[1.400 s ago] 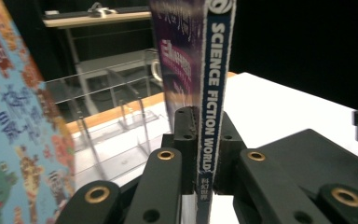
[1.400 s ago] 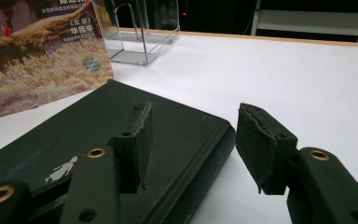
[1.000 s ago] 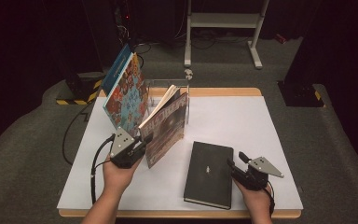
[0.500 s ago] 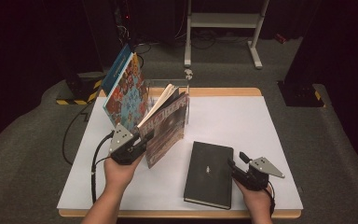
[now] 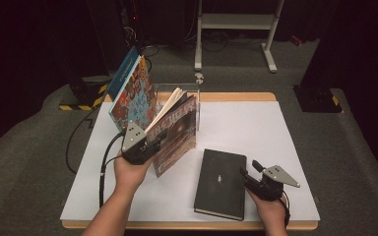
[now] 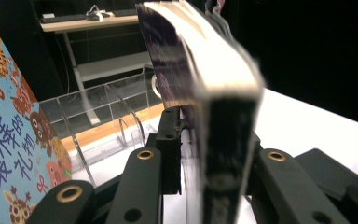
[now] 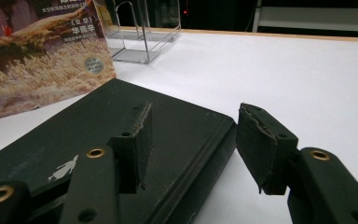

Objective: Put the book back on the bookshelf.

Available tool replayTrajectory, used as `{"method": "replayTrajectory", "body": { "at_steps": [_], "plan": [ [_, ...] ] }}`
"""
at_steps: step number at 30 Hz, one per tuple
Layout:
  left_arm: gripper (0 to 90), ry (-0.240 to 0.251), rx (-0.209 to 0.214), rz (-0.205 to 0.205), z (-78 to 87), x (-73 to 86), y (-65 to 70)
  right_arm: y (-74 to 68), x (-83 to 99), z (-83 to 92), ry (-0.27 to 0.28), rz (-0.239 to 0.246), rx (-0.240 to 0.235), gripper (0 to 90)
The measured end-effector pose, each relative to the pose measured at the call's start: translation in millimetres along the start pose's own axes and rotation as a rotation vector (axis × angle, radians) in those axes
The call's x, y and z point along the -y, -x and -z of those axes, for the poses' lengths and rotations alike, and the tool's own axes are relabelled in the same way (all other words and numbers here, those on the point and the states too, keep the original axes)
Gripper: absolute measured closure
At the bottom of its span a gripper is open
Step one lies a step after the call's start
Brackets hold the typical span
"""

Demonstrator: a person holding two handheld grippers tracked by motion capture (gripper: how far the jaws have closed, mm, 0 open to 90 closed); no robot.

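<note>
Left gripper has drawn back slightly — jaws just opening, paperback between them; right gripper gapes beside black book.

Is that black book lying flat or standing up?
Lying flat: the black hardcover book rests cover-up and closed on the white table.

Plain black book, white table

A thick book with a dark red cover stood on its edge on the white table, leaning against a clear stand. Its pale pages fanned open a little at the top. A black book with a tiny white figure lay flat nearby.
</note>
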State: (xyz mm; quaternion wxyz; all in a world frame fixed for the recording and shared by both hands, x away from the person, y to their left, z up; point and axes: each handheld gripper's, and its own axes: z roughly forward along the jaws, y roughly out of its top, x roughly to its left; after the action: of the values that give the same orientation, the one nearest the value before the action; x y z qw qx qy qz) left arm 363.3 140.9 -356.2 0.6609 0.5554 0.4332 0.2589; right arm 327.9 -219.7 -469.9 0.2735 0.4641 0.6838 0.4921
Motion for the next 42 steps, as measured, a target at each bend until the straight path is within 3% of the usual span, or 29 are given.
{"method": "replayTrajectory", "body": {
  "at_steps": [5, 16, 33, 42],
  "plan": [
    [74.0, 0.000, 0.002, -0.015, -1.0, -1.9, -0.2, 0.2, 0.5, -0.3, -0.004, -0.006, 0.000, 45.1],
    [82.4, 0.003, 0.011, 0.014, -2.0, -2.6, -0.9, 1.2, 0.8, -0.5, 0.003, -0.013, 0.011, 42.4],
    [83.9, -0.004, 0.005, 0.018, -6.8, -8.8, 0.9, 1.3, 1.2, -0.7, 0.004, -0.017, 0.009, 41.9],
    [83.9, 0.058, -0.040, 0.033, -0.6, -27.1, -9.5, 2.3, 0.7, 0.4, 0.009, -0.023, 0.009, 42.1]
  ]
}}
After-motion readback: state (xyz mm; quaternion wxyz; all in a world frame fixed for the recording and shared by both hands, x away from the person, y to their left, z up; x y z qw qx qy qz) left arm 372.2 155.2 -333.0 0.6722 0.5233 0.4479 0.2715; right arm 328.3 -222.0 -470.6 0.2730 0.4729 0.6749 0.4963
